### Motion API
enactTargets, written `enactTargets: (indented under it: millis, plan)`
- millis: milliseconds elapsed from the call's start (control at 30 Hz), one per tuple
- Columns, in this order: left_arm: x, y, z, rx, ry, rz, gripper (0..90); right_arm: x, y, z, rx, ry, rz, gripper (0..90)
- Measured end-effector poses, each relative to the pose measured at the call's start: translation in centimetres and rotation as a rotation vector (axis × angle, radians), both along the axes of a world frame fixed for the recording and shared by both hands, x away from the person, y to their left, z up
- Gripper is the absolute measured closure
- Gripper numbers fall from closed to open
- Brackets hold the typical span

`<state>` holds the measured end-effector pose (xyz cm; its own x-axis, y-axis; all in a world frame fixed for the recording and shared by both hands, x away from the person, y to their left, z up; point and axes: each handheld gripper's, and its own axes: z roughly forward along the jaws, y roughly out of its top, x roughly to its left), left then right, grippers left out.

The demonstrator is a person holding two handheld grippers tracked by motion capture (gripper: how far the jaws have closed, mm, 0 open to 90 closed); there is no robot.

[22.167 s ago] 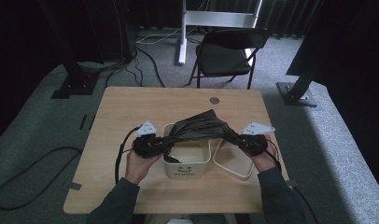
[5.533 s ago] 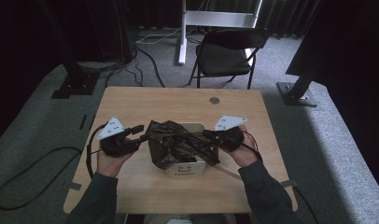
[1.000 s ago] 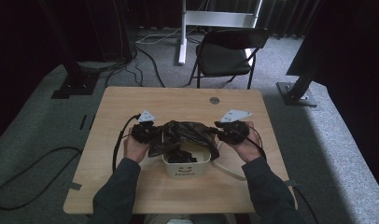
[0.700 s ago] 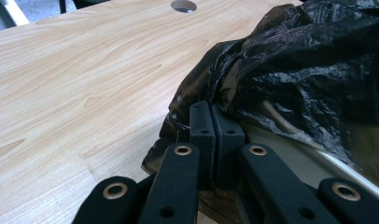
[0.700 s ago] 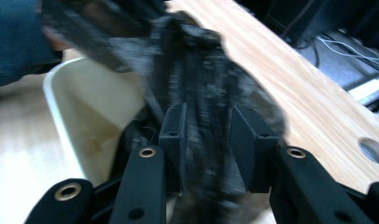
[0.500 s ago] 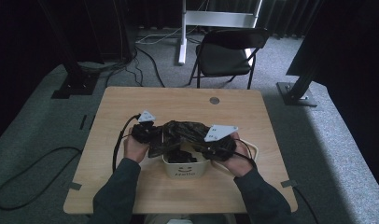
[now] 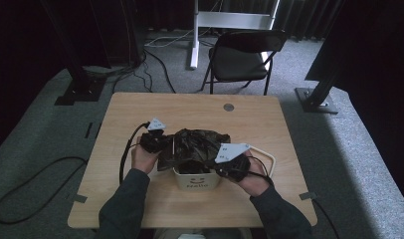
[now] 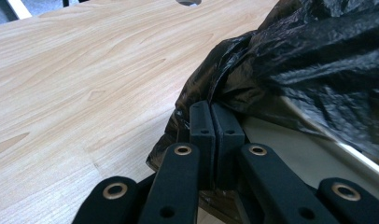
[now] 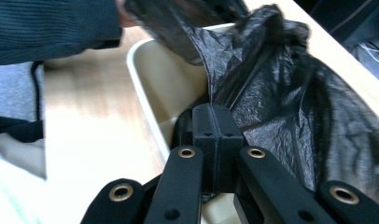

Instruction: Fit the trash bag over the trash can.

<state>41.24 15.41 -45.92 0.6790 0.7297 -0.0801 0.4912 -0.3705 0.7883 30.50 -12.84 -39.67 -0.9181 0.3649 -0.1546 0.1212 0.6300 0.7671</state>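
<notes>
While lining the bin [image 7: 196, 178] on the bench [image 7: 140, 107]: both grippers' fingers [image 8: 211, 128] clamped on the black bag [image 7: 197, 144], right [image 7: 210, 164] freshly closed, spreading film over rim

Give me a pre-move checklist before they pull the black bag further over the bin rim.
1. Left gripper pinching the black bag: ok, jaws are together with film between them.
2. Right gripper pinching the bag: ok, jaws have just closed and film runs into them.
3. Bag hem over the rim of the cream bin: not ok, the film is bunched on top and the front rim is bare.
4. Bin upright on the table: ok.
5. White handle free of the bag: cannot tell.
</notes>
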Motion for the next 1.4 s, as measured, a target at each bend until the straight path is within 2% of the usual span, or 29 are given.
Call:
enactTargets:
  millis: [300,367,600,767,1000,1133,1200,1267,1400]
  plan:
    - [0.5,0.2,-0.5,0.010,0.027,0.015,88.7,-1.9,-0.5,-0.3,0.013,0.018,0.041,90.0]
    - [0.7,0.3,-0.7,0.015,0.036,0.024,88.7,-2.2,-0.7,-0.4,0.024,0.036,0.053,90.0]
    - [1.5,0.5,-1.4,0.005,0.075,0.062,88.7,-3.1,-0.5,-1.4,0.002,0.060,0.095,90.0]
    - [1.9,0.7,-1.7,0.004,0.094,0.086,88.4,-3.0,-0.3,-2.5,-0.027,0.088,0.101,90.0]
    - [2.4,1.3,-2.0,0.005,0.109,0.128,86.8,-2.0,-0.7,-4.0,-0.015,0.115,0.058,90.0]
    - [2.6,1.7,-2.2,-0.028,0.129,0.146,86.7,-1.8,-0.7,-4.2,-0.012,0.113,0.049,90.0]
    - [2.6,1.7,-2.1,-0.037,0.123,0.138,84.6,-1.7,-0.7,-4.3,-0.014,0.114,0.045,90.0]
    - [2.4,1.6,-1.9,-0.043,0.109,0.115,78.6,-1.6,-0.6,-4.3,-0.018,0.112,0.042,90.0]
    - [1.6,1.9,-1.0,-0.049,0.081,0.101,68.2,-1.6,-0.6,-4.5,-0.018,0.115,0.043,90.0]
